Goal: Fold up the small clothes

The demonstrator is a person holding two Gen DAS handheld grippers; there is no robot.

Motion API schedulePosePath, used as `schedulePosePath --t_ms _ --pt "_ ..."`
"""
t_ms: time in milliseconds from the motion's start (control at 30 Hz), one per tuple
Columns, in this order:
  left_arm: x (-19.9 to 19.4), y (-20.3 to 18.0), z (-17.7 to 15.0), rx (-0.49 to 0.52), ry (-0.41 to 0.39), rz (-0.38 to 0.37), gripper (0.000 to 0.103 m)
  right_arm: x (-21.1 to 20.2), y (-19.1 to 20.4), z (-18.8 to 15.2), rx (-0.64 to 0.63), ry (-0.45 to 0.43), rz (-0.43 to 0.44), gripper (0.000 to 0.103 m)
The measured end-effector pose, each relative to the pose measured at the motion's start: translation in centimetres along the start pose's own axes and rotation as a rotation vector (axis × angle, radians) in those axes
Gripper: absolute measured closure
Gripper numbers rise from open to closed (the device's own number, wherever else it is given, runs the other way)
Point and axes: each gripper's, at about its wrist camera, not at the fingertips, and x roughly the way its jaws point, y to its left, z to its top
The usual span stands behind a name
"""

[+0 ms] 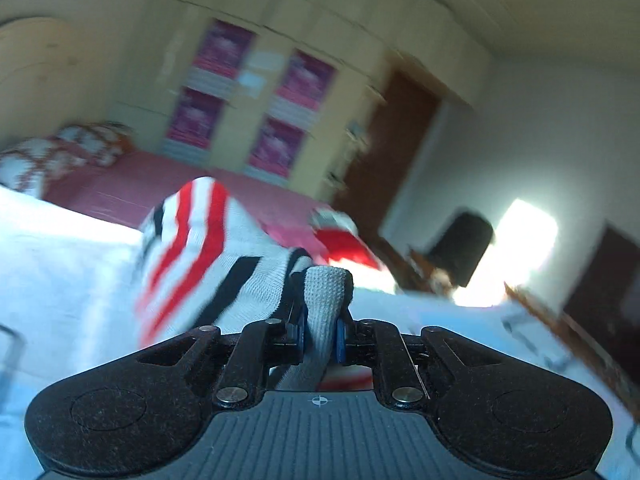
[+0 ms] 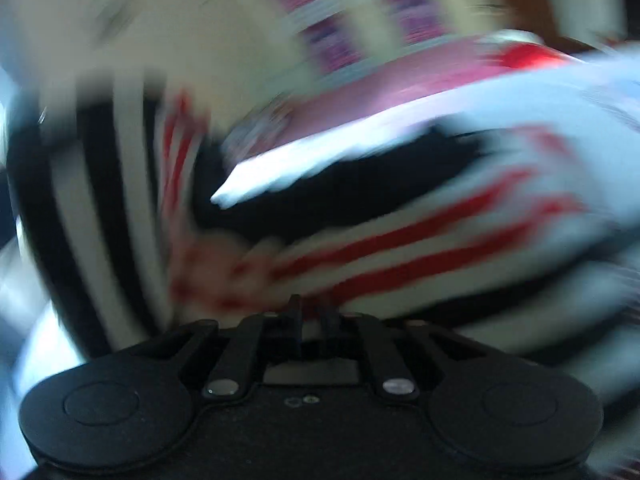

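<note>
A small white knit garment with red and black stripes (image 1: pixel 200 248) hangs in front of my left gripper (image 1: pixel 320 320), which is shut on a white ribbed edge of it, above a white cloth surface (image 1: pixel 60 272). In the right wrist view the same striped garment (image 2: pixel 400 264) fills the frame, heavily blurred. My right gripper (image 2: pixel 314 320) has its jaws close together with the striped fabric right at them. A second red and white piece (image 1: pixel 348 244) lies further back.
A pink bed (image 1: pixel 132 188) with patterned pillows (image 1: pixel 60 152) lies behind. A yellow wardrobe (image 1: pixel 256 92) and a brown door (image 1: pixel 392 148) stand at the back. A dark chair (image 1: pixel 460 248) and wooden furniture (image 1: pixel 580 344) are to the right.
</note>
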Motion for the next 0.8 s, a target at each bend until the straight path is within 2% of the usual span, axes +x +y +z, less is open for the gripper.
schedulePosePath --t_ms 33,100,133,167,200,233,267,300,367,433,533,633,733,800 --pt "1.3 -1.3 -0.6 0.011 0.043 -0.02 0.089 -2.0 -2.7 0.7 0.087 -0.038 -0.021 0.077" --pt "5.0 -3.4 -3.1 0.036 0.185 -0.049 0.089 -6.1 -8.3 1.7 0.252 -0.084 -0.024 0.071" --pt "6.6 -4.3 -4.8 0.058 0.253 -0.05 0.089 -7.9 -10.7 2.0 0.305 -0.099 -0.008 0.055" --pt "8.0 -5.3 -6.7 0.111 0.32 -0.042 0.088 -9.6 -12.7 2.4 0.342 -0.11 0.001 0.046" --pt "8.4 -6.4 -8.2 0.183 0.325 -0.005 0.088 -11.2 -14.1 2.7 0.359 -0.129 0.008 0.036" --pt "7.6 -7.4 -8.9 0.23 0.28 0.016 0.071 -12.5 -15.0 3.0 0.367 -0.149 0.024 0.035" --pt "6.5 -8.0 -8.9 0.236 0.276 -0.01 0.056 -13.6 -15.6 3.3 0.371 -0.157 0.046 0.035" --pt "5.3 -8.1 -8.5 0.214 0.27 -0.051 0.036 -14.4 -15.8 3.6 0.369 -0.162 0.071 0.031" --pt "1.9 -8.4 -7.5 0.193 0.215 -0.056 0.034 -15.0 -15.5 3.9 0.363 -0.147 0.132 0.03" --pt "-1.7 -7.4 -6.5 0.171 0.162 -0.057 0.034 -14.4 -14.5 4.0 0.365 -0.097 0.227 0.03" --pt "-4.9 -3.4 -4.7 0.088 0.077 0.044 0.034 -12.1 -12.4 3.4 0.36 0.012 0.328 0.029" --pt "-5.3 1.8 -4.1 -0.077 0.099 0.157 0.034 -9.4 -10.4 2.5 0.354 0.096 0.348 0.026" --pt "-4.1 6.5 -5.4 -0.295 0.156 0.156 0.034 -6.1 -9.9 2.0 0.402 0.178 0.346 0.025" --pt "-2.9 9.1 -6.5 -0.431 0.185 0.14 0.034 -4.6 -9.5 2.0 0.404 0.19 0.336 0.026"
